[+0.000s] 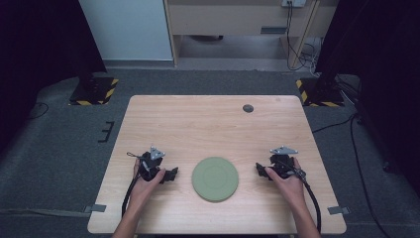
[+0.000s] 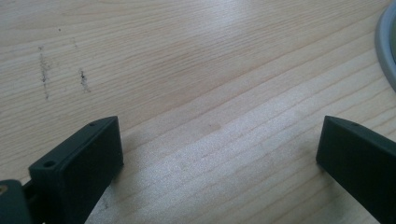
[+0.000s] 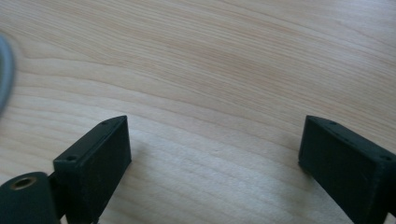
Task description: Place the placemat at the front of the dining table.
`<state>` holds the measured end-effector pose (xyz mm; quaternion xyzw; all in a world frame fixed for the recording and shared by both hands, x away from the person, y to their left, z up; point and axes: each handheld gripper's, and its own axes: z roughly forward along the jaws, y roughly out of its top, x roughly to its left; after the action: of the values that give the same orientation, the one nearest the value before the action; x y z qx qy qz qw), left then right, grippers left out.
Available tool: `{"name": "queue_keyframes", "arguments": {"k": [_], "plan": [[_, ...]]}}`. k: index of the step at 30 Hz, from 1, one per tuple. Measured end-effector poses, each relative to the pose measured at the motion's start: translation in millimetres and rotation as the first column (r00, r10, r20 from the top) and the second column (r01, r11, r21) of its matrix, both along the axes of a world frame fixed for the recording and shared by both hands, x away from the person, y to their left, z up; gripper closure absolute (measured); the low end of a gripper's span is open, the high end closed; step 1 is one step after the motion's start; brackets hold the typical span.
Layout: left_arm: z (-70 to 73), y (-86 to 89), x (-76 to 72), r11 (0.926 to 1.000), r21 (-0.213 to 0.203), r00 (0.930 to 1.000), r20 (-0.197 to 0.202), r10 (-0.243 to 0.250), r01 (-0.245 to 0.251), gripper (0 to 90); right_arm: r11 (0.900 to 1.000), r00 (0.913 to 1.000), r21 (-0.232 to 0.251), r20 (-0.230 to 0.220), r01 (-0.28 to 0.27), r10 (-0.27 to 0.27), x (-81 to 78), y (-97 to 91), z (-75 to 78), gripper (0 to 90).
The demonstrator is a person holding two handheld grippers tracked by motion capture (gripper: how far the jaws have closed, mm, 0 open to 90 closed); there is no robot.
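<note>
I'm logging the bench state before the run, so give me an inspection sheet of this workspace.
Surface: light wooden table, faint dark scuffs, small round grey cap near the far edge.
Job's things: green plate, nothing on it, flat between the grippers.
Clutter: nothing seen.
Grippers: left gripper and right gripper both open, nothing between the jaws, each beside the plate and apart from it.
Cables: one cable from the right gripper, another from the left.
Surroundings: grey carpet, two striped stand bases, tape strips at table corners.
</note>
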<state>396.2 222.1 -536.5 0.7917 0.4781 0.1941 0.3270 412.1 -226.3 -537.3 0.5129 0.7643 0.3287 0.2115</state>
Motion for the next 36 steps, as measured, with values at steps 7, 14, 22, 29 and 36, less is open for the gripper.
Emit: {"name": "queue_keyframes", "arguments": {"k": [7,14,22,29,36], "plan": [[8.1,2.4,-14.9,0.9991,-0.03,0.9992,0.026,-0.03,0.03,3.1,0.996,0.9945,0.01,0.056,-0.089,0.088,-20.0,4.4,14.2,8.4],[11.6,-7.2,-28.9,0.9923,-0.032,0.9924,0.033,-0.118,0.119,2.9,0.9842,0.9822,-0.006,0.063,-0.177,0.177,-42.4,19.6,20.8,11.7],[11.3,-16.6,-40.4,0.9851,-0.058,0.9862,0.044,-0.16,0.162,3.4,0.9605,0.9585,-0.029,0.063,-0.277,0.278,-61.1,38.3,18.3,12.3],[15.4,-29.1,-42.4,0.98,-0.086,0.9826,0.063,-0.175,0.18,3.3,0.955,0.9526,-0.02,0.067,-0.296,0.297,-62.4,49.3,16.2,11.0],[12.0,-42.5,-44.4,0.9757,-0.079,0.9782,0.053,-0.201,0.205,3.3,0.9521,0.9492,-0.009,0.075,-0.306,0.306,-64.1,56.9,17.2,10.4]]}}
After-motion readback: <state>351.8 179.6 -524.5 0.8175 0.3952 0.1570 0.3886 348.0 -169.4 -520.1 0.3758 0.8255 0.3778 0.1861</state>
